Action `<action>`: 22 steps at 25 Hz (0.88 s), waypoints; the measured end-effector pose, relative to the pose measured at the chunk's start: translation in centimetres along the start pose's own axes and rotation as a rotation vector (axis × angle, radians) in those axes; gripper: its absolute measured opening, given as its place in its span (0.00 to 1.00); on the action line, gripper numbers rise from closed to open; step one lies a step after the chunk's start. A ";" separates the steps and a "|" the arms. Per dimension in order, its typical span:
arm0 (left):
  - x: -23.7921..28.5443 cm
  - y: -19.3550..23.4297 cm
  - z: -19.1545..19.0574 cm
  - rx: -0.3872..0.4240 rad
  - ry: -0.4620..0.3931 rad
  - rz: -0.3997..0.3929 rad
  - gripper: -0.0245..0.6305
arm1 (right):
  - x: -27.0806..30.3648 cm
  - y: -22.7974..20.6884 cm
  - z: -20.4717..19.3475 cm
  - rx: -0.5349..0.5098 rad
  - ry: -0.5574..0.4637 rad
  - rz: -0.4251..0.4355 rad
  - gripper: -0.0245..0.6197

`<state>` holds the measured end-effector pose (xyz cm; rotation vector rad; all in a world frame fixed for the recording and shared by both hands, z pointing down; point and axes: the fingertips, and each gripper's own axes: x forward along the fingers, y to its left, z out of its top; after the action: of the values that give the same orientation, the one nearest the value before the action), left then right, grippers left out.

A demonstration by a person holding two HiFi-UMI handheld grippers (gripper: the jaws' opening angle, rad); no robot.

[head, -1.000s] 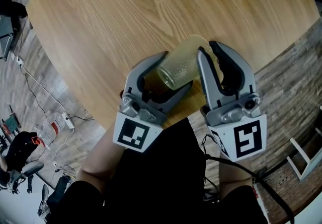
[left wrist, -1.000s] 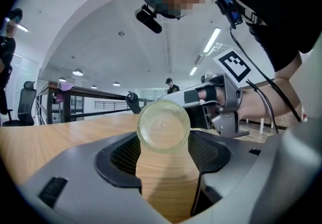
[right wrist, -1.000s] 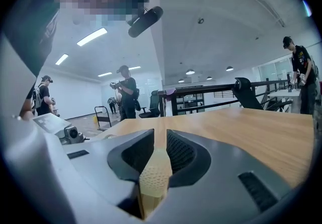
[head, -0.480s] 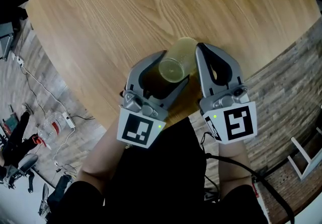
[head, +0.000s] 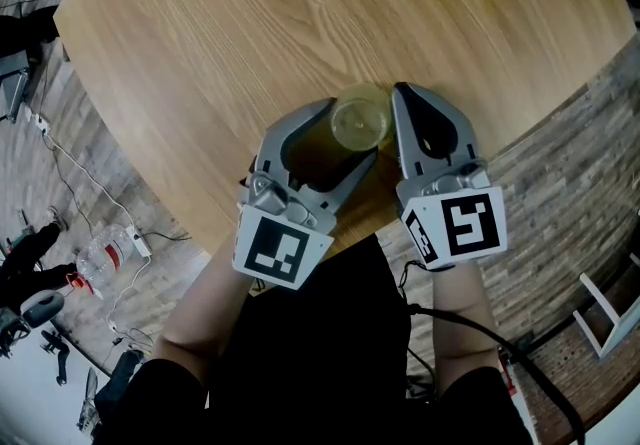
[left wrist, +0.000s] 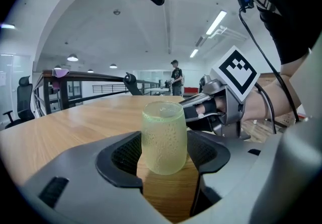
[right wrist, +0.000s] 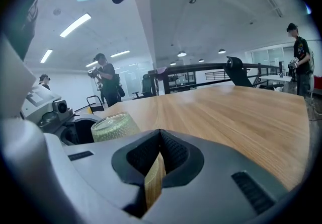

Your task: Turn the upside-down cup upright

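Wooden table, plank floor, plastic bottle

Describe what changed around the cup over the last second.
The cup, tilted before, now stands vertical on the table. The right tool closed its jaws, empty, and sits beside the cup. The left tool stayed clamped around the cup, barely moving.

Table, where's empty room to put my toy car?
The bare stretch of table beyond the cup, out to the far rim, is free, and so are both sides. It's crowded at the near edge: the left tongs grip the cup, and the right tongs sit shut beside it.
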<state>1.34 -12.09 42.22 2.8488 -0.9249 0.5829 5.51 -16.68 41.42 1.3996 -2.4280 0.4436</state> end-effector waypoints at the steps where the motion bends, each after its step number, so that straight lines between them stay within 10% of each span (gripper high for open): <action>1: -0.1 0.1 0.0 0.000 0.001 -0.002 0.49 | 0.1 0.1 -0.1 0.001 0.005 -0.003 0.06; 19: -2.8 -0.7 1.4 0.047 -0.046 0.040 0.48 | -2.5 -1.1 0.9 -0.002 -0.031 -0.083 0.06; 22: -5.5 -0.2 3.4 0.027 -0.078 0.115 0.33 | -4.2 -0.3 3.6 -0.012 -0.067 -0.078 0.06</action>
<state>-1.54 -9.59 36.99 2.8766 -1.1072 0.5015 7.41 -15.02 36.52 1.5214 -2.4134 0.3680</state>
